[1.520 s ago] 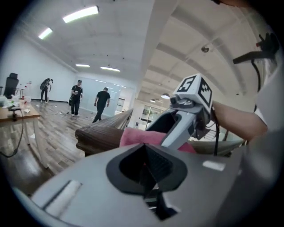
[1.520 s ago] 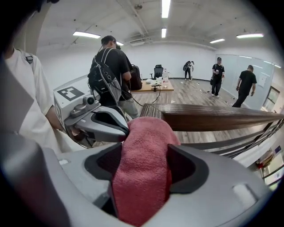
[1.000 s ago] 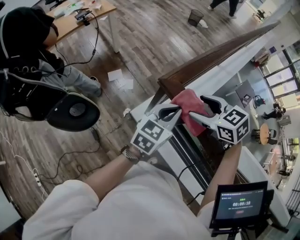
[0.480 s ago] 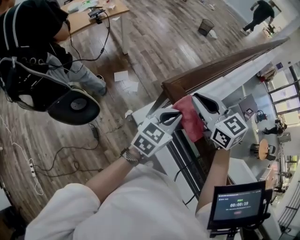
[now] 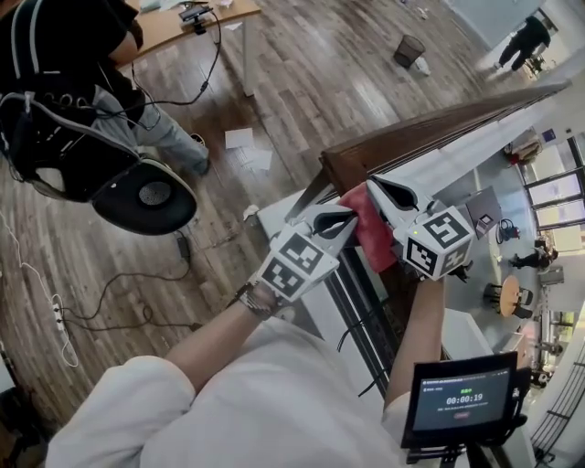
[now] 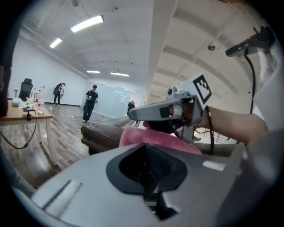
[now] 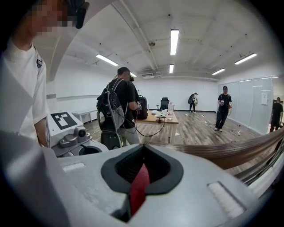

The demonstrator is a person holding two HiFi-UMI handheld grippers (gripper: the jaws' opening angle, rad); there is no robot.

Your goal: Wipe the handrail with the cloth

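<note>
A red cloth (image 5: pixel 373 236) lies over the near end of the dark wooden handrail (image 5: pixel 439 123), which runs away to the upper right. My right gripper (image 5: pixel 372 183) reaches in from the right; its jaws have just been closing, and a red strip of cloth (image 7: pixel 140 186) shows pinched between them. My left gripper (image 5: pixel 350 218) is shut, its tips on the cloth's left edge. In the left gripper view the pink cloth (image 6: pixel 151 138) bunches just beyond the shut jaws, with the handrail (image 6: pixel 100 133) behind and the right gripper (image 6: pixel 132 115) above it.
A person in black with a backpack (image 5: pixel 73 101) sits on a chair at the left, by a desk (image 5: pixel 183 23) with cables. Papers (image 5: pixel 242 137) and a waste bin (image 5: pixel 409 47) lie on the wooden floor. A timer screen (image 5: pixel 462 402) sits low right, over a drop beyond the rail.
My right gripper went from open around the cloth to shut on it, moving up and left toward the rail's end. The left gripper stayed put.
</note>
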